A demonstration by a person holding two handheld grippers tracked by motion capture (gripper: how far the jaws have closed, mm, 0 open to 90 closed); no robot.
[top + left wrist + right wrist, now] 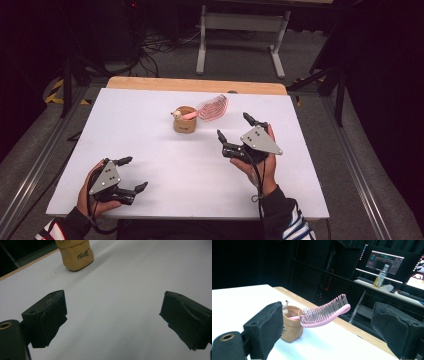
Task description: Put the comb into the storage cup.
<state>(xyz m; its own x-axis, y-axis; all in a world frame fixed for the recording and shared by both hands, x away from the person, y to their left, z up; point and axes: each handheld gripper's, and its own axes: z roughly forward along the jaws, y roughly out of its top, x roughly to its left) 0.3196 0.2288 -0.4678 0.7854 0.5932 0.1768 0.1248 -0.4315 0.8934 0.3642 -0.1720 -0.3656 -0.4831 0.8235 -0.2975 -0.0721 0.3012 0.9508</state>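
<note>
The pink plastic hairbrush (324, 312) stands handle-down in a small tan paper-bag holder (291, 327), its bristled head overhanging just ahead of the right tongs (234, 126), whose jaws gape wide on nothing. The left tongs (134, 173), also wide open and empty, hover well back over the white table (150, 150). A sideways nudge on the head could tip the light holder.

I can see one dark cursive word printed on the side of my tan cup (76, 255), too small and slanted to read for sure. The monitor's (384, 260) text is blurred.
</note>
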